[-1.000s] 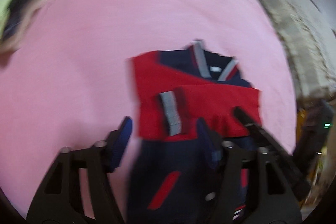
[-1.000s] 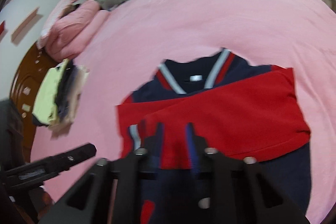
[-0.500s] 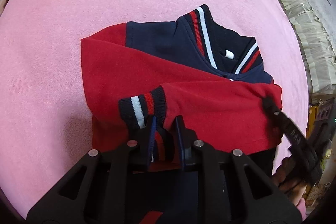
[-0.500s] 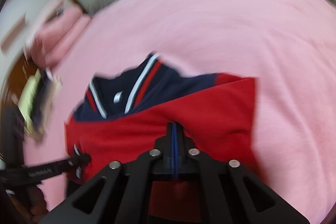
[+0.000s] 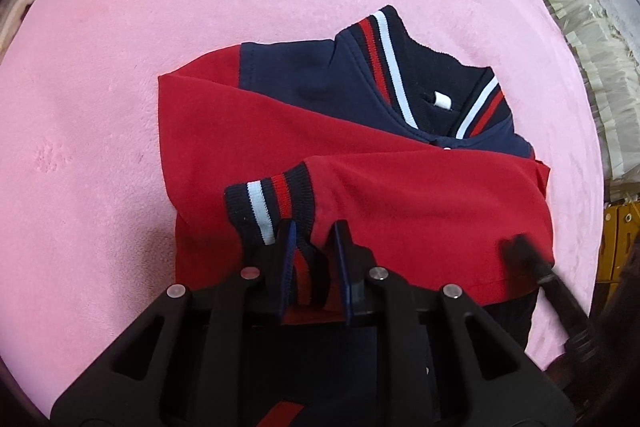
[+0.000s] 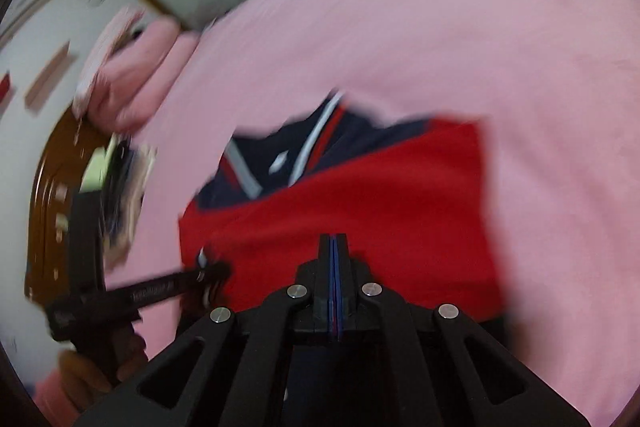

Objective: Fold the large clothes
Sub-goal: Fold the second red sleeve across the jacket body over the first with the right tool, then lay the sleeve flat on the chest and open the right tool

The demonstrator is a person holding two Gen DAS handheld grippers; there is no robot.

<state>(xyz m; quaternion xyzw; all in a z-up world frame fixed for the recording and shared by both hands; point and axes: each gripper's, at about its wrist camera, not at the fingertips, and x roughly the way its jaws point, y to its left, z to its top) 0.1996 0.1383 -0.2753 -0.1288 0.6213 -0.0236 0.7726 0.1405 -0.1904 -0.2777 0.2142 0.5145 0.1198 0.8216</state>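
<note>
**Jacket lying folded on the pink bed**

The red and navy jacket (image 5: pixel 360 163) is lying near the middle of the plush pink bed (image 5: pixel 120 67). The left gripper (image 5: pixel 312 251) is pinching a ribbed striped cuff (image 5: pixel 272 203). The right gripper (image 6: pixel 333 251) is sitting fully closed above red fabric, clamping nothing visible.

- jacket (image 5: pixel 360 167): navy body, red sleeves folded across the chest; lies flat on the pink bedspread; striped collar (image 5: pixel 384 67) far, striped cuff (image 5: pixel 272 203) near
</note>
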